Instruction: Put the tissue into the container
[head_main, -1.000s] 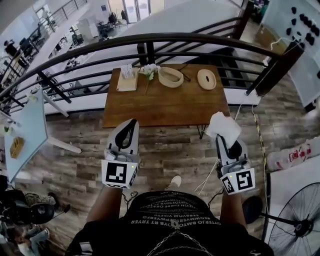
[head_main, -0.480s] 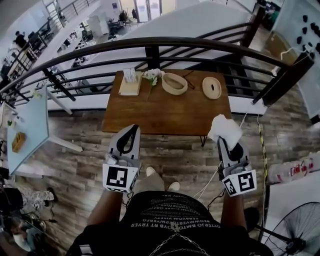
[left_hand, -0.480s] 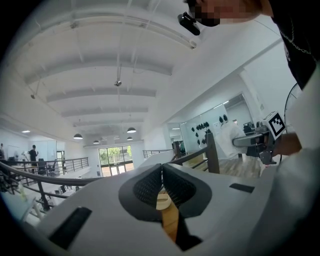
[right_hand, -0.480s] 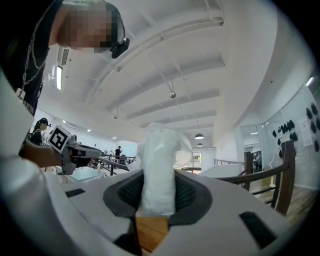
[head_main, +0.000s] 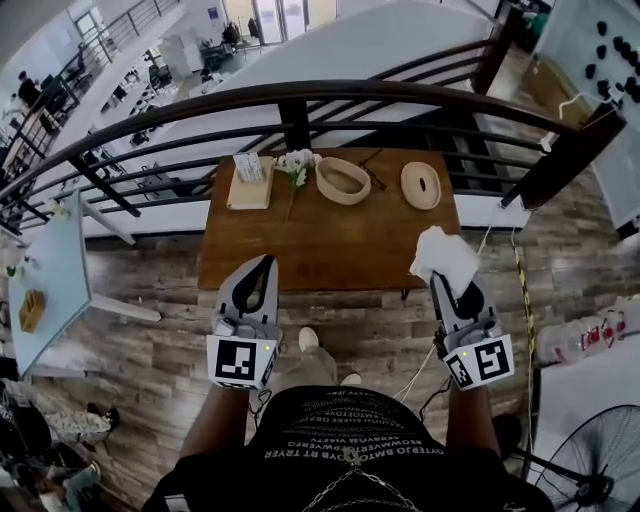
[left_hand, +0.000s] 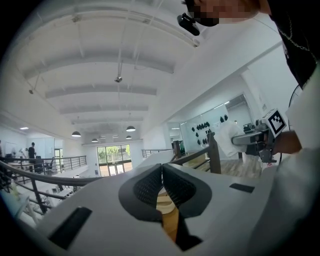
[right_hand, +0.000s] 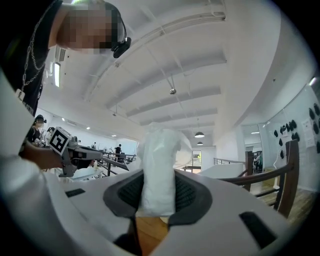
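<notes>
1. Underfoot, a plank floor (head_main: 150, 330) runs everywhere, and a dark curved railing (head_main: 300, 95) crosses just behind the wooden worktop (head_main: 320, 235).
2. I stand short of the worktop's near edge, with both claws held level over the floor in front of me.
3. My left claw (head_main: 262, 264) has its jaws together, pad against pad, with nothing between them; the left gripper view shows only a sliver of the worktop past them.
4. My right claw (head_main: 448, 290) is clamped on the tissue (head_main: 445, 258), a crumpled white wad that stands up out of the pads and bulges above the jaw tips in the right gripper view.
5. At the worktop's far edge, well apart from the tissue, lies the oval wooden container (head_main: 343, 181), open side up.
6. To its right lies a flat oval wooden piece (head_main: 420, 185).
7. To the container's left sits a small tray (head_main: 250, 172) with white cards standing in it.
8. Between tray and container lies a sprig of white flowers (head_main: 297, 163).
</notes>
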